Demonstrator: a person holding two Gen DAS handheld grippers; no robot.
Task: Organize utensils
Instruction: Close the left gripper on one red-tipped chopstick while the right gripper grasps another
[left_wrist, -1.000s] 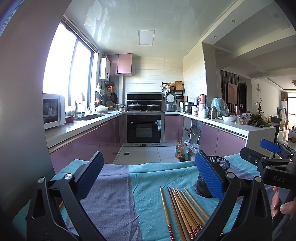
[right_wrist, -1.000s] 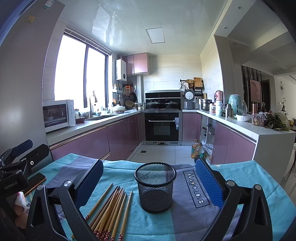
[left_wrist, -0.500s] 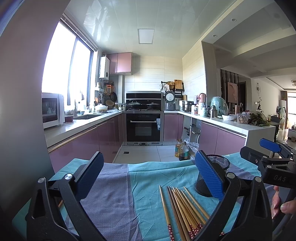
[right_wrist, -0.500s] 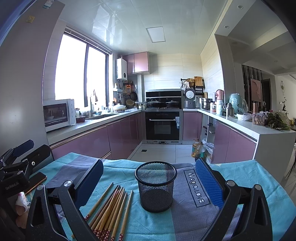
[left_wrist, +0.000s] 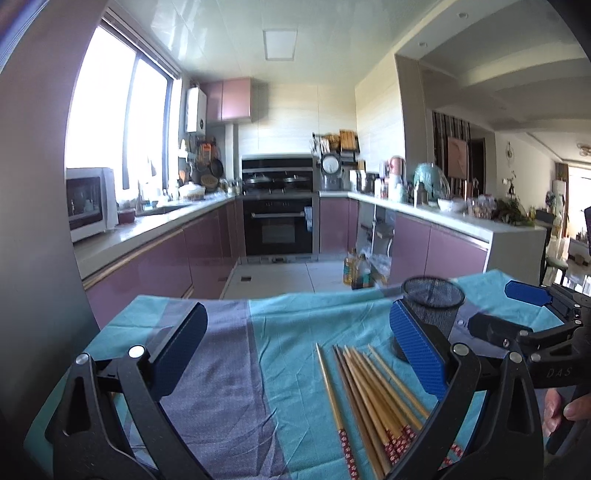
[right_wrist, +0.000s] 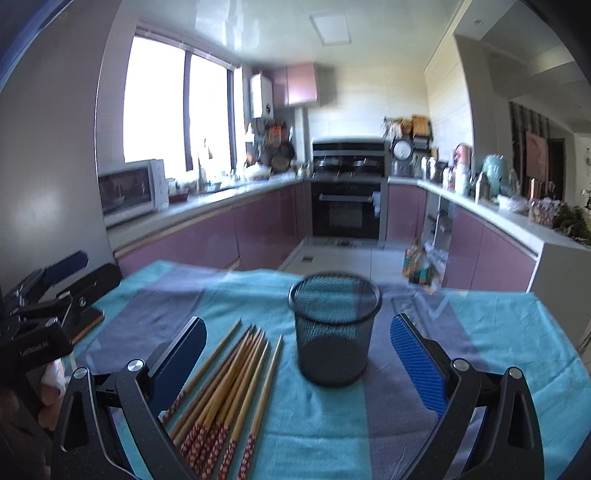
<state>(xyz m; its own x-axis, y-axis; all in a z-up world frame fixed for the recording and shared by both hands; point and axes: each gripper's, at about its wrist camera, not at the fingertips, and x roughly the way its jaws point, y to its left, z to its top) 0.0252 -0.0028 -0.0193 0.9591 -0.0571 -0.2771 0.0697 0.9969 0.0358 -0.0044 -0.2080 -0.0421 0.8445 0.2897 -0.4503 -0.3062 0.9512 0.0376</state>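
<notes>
Several wooden chopsticks (left_wrist: 369, 391) with red patterned ends lie side by side on the teal and grey tablecloth (left_wrist: 280, 369); they also show in the right wrist view (right_wrist: 229, 384). A black mesh cup (right_wrist: 334, 328) stands upright and empty just right of them, and appears in the left wrist view (left_wrist: 432, 306). My left gripper (left_wrist: 295, 350) is open and empty above the cloth, left of the chopsticks. My right gripper (right_wrist: 299, 354) is open and empty, with the cup and the chopsticks between and beyond its jaws.
The table's far edge (right_wrist: 258, 271) drops to the kitchen floor. Purple cabinets, an oven (left_wrist: 279, 225) and counters stand beyond. The other gripper shows at the right edge of the left wrist view (left_wrist: 535, 332) and at the left edge of the right wrist view (right_wrist: 44, 314).
Both cameras have tilted downward and moved forward, so the table, chopsticks and cup show more fully. The views are slightly blurred from motion. Both grippers stay open.
</notes>
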